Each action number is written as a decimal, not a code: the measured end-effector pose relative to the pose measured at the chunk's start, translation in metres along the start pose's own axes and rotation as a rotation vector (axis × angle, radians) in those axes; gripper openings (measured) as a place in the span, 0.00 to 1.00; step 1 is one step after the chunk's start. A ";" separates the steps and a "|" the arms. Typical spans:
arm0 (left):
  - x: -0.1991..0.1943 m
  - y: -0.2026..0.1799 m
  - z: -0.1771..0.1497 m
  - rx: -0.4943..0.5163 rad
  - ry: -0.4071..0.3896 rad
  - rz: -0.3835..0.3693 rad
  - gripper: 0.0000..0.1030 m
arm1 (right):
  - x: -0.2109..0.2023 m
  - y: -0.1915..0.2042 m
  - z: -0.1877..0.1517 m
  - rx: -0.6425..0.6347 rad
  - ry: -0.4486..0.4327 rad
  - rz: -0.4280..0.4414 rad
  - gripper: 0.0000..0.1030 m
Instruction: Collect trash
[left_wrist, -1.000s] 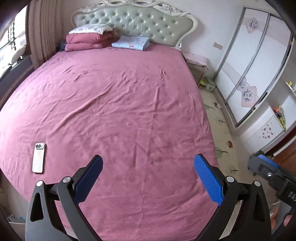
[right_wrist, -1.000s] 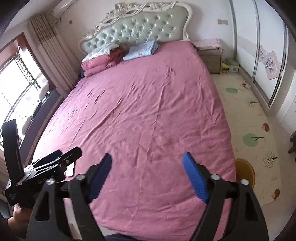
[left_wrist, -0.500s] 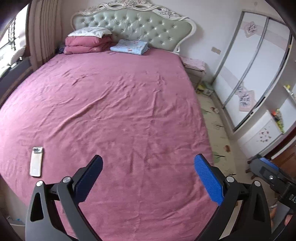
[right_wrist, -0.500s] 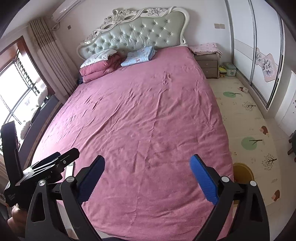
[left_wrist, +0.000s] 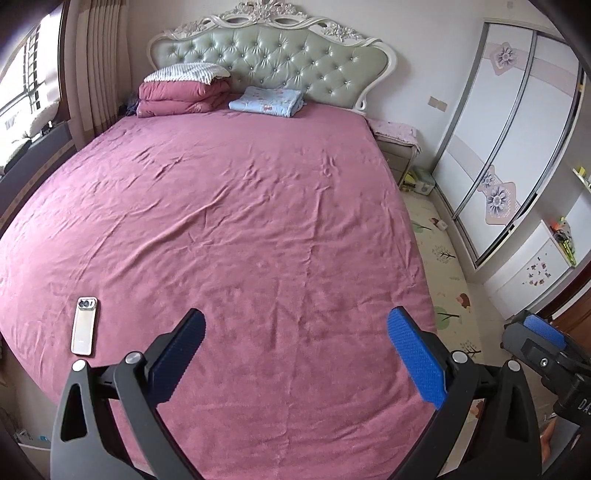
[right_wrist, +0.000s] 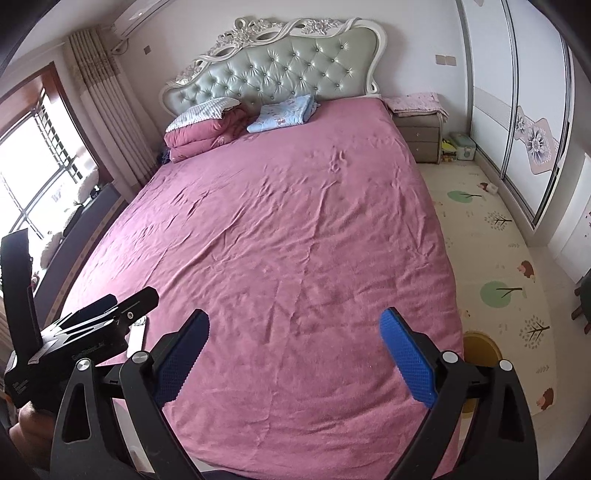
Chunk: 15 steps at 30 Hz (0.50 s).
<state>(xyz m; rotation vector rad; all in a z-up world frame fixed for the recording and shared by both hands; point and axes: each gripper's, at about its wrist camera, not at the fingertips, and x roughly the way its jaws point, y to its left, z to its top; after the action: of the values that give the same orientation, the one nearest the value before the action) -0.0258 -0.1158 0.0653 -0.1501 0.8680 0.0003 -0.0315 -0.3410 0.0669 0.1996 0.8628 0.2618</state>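
My left gripper hangs open above the foot of a wide bed with a pink sheet, nothing between its blue pads. My right gripper is open too, over the same end of the bed and just right of the left one. The sheet is wrinkled, and I make out no litter on it. A small white object lies on the patterned floor mat by the wardrobe; I cannot tell what it is.
A white phone lies on the sheet near the left gripper. Folded quilts and a blue blanket sit by the headboard. A nightstand and a green box stand right of the bed, before sliding wardrobe doors.
The right gripper's jaws have spread wider. Both views have tipped up a little and show more of the headboard and wall. Nothing on the bed has moved.
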 end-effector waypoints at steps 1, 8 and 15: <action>-0.002 -0.001 0.000 0.001 -0.005 -0.005 0.96 | 0.000 0.000 0.000 0.000 -0.001 0.002 0.88; -0.005 -0.006 -0.001 0.010 -0.013 -0.001 0.96 | -0.002 -0.001 0.000 0.002 -0.006 -0.002 0.88; -0.006 -0.007 -0.001 0.017 -0.027 0.007 0.96 | -0.002 -0.001 -0.001 0.003 -0.008 0.005 0.88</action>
<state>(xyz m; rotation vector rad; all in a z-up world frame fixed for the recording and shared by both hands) -0.0299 -0.1225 0.0701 -0.1310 0.8417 0.0013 -0.0328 -0.3423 0.0675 0.2057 0.8547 0.2640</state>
